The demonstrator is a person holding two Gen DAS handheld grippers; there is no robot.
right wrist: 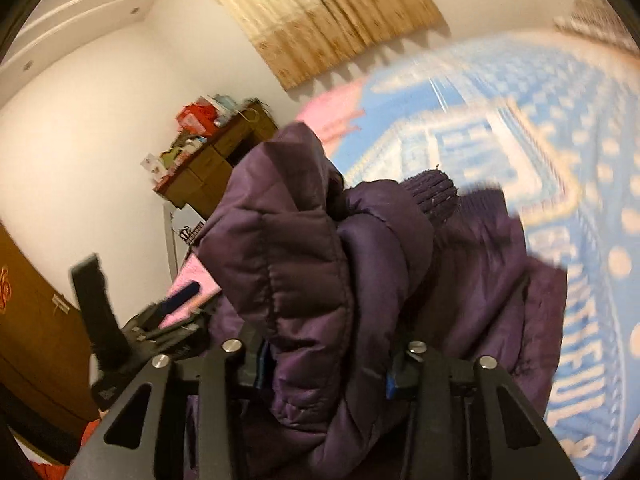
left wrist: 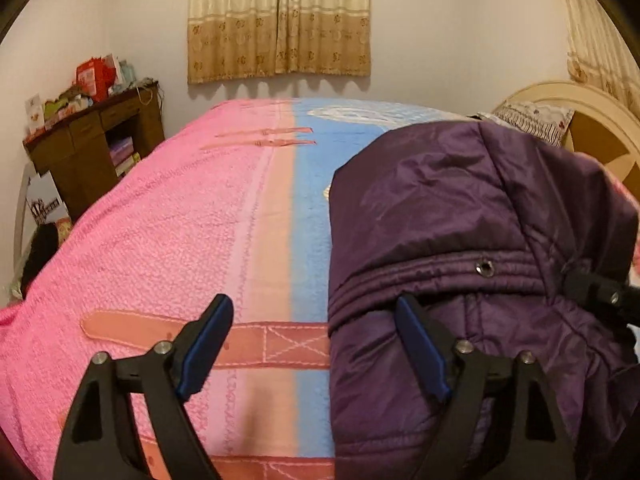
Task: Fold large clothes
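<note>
My left jaws stand wide apart with nothing between them: the left gripper (left wrist: pixel 316 344) hangs over the bed (left wrist: pixel 168 240), one blue pad above the pink part of the blanket and the other over the near edge of the purple jacket (left wrist: pixel 460 216), though I cannot tell whether that pad touches the fabric. My right jaws are clenched on a thick, bunched fold of that same jacket; the right gripper (right wrist: pixel 324 376) has padded cloth packed between its pads and rising up in front of the lens. A ribbed knit cuff (right wrist: pixel 434 192) pokes out behind the raised bundle.

In the left wrist view the jacket lies folded on the right side of the bed, on the blue section of the blanket, with a metal snap (left wrist: pixel 485 268) showing on a stitched band. The right gripper's black body shows at the jacket's far right edge there.

In the right wrist view, which is blurred, the left gripper sits low on the left, beside the jacket. Beyond the bed stand a brown cabinet (left wrist: pixel 92 148) piled with boxes and a beige curtain (left wrist: pixel 280 20) on the wall.
</note>
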